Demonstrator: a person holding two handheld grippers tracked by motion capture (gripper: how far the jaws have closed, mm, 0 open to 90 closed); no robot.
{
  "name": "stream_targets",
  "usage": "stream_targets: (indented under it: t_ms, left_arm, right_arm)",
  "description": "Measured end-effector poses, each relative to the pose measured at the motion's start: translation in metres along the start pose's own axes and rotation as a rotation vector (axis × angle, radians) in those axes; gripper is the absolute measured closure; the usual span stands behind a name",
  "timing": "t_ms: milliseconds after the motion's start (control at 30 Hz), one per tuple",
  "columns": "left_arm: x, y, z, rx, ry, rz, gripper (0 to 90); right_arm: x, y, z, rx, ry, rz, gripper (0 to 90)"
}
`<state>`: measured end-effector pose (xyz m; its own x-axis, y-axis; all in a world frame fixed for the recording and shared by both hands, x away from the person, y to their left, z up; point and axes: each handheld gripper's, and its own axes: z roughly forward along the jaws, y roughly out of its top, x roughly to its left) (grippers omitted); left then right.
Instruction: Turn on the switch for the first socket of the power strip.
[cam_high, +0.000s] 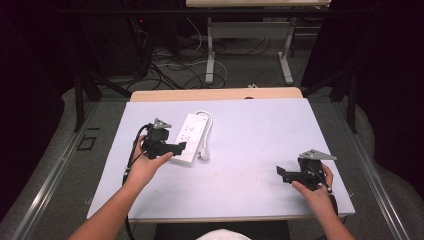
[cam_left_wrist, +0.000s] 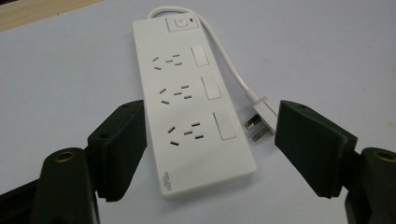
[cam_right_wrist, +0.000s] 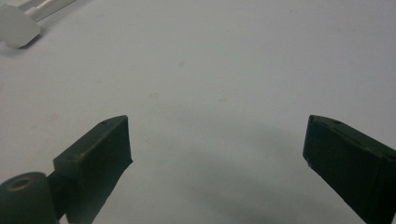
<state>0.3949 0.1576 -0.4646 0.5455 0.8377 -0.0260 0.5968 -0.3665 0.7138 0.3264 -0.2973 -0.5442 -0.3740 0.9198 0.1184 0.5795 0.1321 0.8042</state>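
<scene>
A white power strip (cam_high: 189, 136) (cam_left_wrist: 187, 102) with three socket groups and a switch at its far end lies on the white table, left of centre. Its cord loops round to a white plug (cam_high: 204, 154) (cam_left_wrist: 259, 119) lying beside it. My left gripper (cam_high: 172, 148) (cam_left_wrist: 210, 149) is open, its jaws standing on either side of the strip's near end, apart from it. My right gripper (cam_high: 281, 173) (cam_right_wrist: 217, 158) is open over bare table at the right, with nothing between its jaws. The plug's corner (cam_right_wrist: 16, 25) shows at the far left of the right gripper view.
The white table top (cam_high: 250, 135) has a wooden strip (cam_high: 215, 94) along its far edge. Beyond it are a desk frame (cam_high: 247, 45) and cables on the floor. A metal rail (cam_high: 50, 175) runs along the left.
</scene>
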Motion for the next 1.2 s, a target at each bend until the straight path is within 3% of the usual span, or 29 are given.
stream_targets:
  t_ms: [233, 733, 1200]
  left_arm:
    - [0.003, 0.009, 0.008, 0.010, -0.001, -0.017, 24.8]
    - [0.006, 0.026, 0.022, 0.034, 0.020, -0.011, 24.9]
    - [0.010, 0.047, 0.036, 0.052, 0.016, -0.077, 27.1]
  right_arm:
    - [-0.001, 0.000, 0.001, 0.003, 0.001, -0.002, 7.1]
    - [-0.001, -0.001, 0.002, 0.008, 0.001, -0.005, 7.2]
    - [-0.001, -0.001, 0.003, 0.006, 0.002, -0.004, 7.2]
